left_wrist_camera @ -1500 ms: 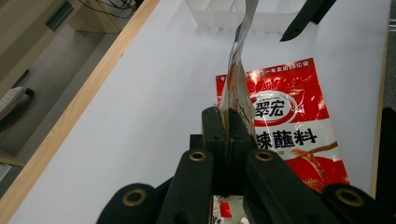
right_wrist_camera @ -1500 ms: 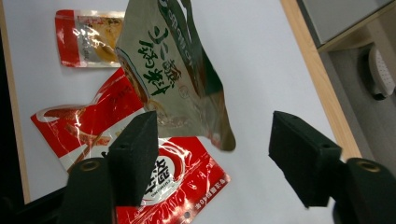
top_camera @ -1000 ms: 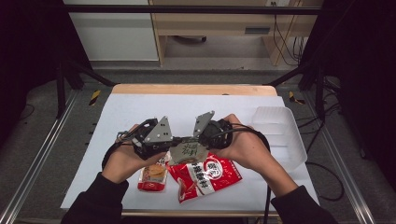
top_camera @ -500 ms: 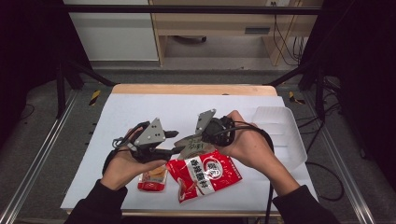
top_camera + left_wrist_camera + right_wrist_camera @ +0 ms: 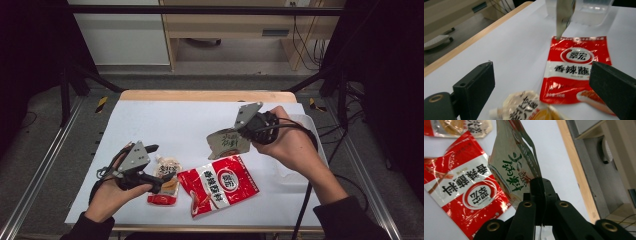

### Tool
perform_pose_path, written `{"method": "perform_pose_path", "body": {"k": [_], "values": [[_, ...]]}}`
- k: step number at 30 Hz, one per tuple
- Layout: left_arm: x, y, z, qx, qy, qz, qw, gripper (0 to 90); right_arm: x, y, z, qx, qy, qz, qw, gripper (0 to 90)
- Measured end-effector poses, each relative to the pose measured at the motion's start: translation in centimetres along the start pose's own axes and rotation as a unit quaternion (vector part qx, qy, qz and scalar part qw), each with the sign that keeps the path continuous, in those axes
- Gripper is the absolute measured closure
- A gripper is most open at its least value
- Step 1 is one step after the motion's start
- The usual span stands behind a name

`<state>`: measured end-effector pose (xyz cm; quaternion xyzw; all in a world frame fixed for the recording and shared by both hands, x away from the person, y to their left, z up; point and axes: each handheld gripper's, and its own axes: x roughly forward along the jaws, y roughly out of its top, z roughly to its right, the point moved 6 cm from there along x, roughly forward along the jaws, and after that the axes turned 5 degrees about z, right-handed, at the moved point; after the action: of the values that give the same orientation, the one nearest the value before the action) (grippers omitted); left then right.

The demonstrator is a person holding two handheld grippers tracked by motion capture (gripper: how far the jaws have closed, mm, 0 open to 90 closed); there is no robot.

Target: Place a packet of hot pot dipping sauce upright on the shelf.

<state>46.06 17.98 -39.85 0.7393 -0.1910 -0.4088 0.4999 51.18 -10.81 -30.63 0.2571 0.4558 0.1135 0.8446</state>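
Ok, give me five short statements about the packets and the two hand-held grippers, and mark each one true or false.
1. The right hand-held gripper is shut on the silver packet. True.
2. The left hand-held gripper grips the red packet. False: its jaws have just been opening and hold nothing.
3. The red packet lies flat on the white table. True.
4. The silver packet lies inside the clear tray. False: it hangs in the air, above the table.
5. The spouted pouch lies beside the red packet. True.
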Motion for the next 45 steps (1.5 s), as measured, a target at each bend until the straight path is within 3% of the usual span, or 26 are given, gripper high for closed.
{"method": "perform_pose_path", "body": {"k": [3,4,5,6,9,10,13,18,26,35,45], "values": [[-0.8,-2.7,-0.7,-0.012,0.011,-0.02,0.9997,5.5,-1.2,-0.5,1.3,0.006,-0.016,0.009,0.9998,90.0],[-0.8,-2.7,-0.7,-0.012,0.011,-0.02,0.9997,5.5,-1.5,-0.7,1.7,0.009,-0.02,0.011,0.9997,90.0],[-1.0,-4.6,-1.1,-0.026,0.015,-0.032,0.999,5.5,-1.9,-1.0,2.2,0.013,-0.025,0.014,0.9995,90.0],[-1.0,-5.4,-1.3,-0.031,0.018,-0.041,0.9985,5.4,-2.2,-1.2,2.6,0.017,-0.029,0.017,0.9993,90.0],[-1.3,-6.7,-1.8,-0.028,0.035,-0.053,0.9976,5.4,-2.8,-1.7,3.4,0.025,-0.041,0.022,0.9986,90.0],[-1.5,-7.6,-2.1,-0.037,0.045,-0.05,0.997,5.2,-3.4,-2.2,4.2,0.032,-0.049,0.026,0.9979,90.0],[-2.0,-8.6,-2.9,-0.041,0.065,-0.051,0.9957,5.1,-4.1,-3.1,5.2,0.043,-0.064,0.028,0.9966,90.0],[-2.4,-9.7,-3.7,-0.066,0.083,-0.039,0.9936,5.1,-5.1,-4.9,6.7,0.057,-0.087,0.028,0.9942,90.0],[-2.6,-10.5,-4.4,-0.068,0.107,-0.043,0.991,5.0,-6.5,-8.0,8.6,0.082,-0.114,0.032,0.9896,90.0],[-3.6,-11.3,-5.8,-0.089,0.134,-0.038,0.9862,4.9,-7.6,-10.0,10.0,0.097,-0.139,0.038,0.9848,90.0],[-3.7,-11.3,-5.9,-0.092,0.139,-0.035,0.9854,4.7,-8.1,-11.5,10.6,0.105,-0.162,0.04,0.9804,90.0]]}}
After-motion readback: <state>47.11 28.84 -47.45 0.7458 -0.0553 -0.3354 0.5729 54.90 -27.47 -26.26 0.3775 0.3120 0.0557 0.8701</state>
